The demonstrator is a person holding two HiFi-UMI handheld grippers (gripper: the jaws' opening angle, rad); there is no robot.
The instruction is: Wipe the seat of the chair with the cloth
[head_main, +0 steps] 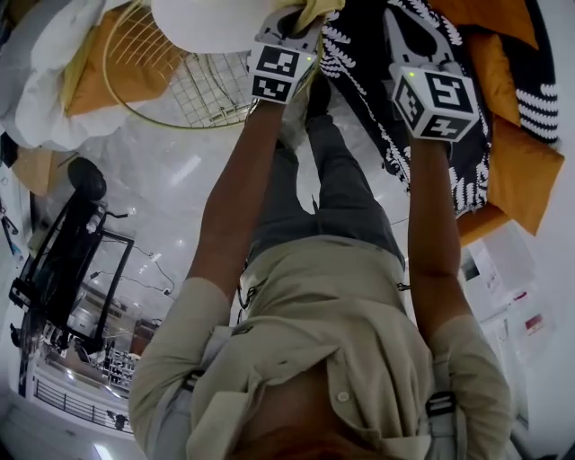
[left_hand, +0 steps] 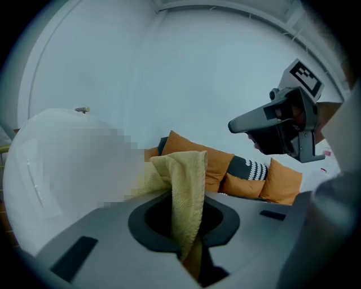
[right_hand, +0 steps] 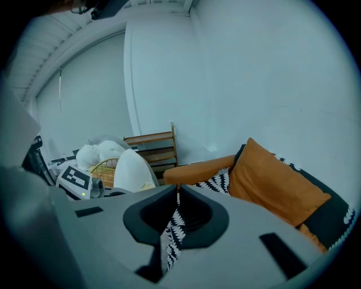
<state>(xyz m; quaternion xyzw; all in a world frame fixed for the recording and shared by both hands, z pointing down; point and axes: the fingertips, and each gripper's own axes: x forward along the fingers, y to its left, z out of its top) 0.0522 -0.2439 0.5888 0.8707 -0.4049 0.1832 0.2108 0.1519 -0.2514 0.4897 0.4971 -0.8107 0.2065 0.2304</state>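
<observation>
The yellow cloth (left_hand: 181, 169) hangs pinched in the left tongs (left_hand: 186, 202) – closed tight on it – just beside the white chair (head_main: 202, 22); contact with the seat cannot be made out. The right tongs (right_hand: 176, 192) are closed on a black-and-white patterned throw (right_hand: 217, 182) on the sofa, among orange cushions (right_hand: 271, 180). A gold wire basket (head_main: 171, 81) sits against the chair's other side – laundry heaped beyond it.
</observation>
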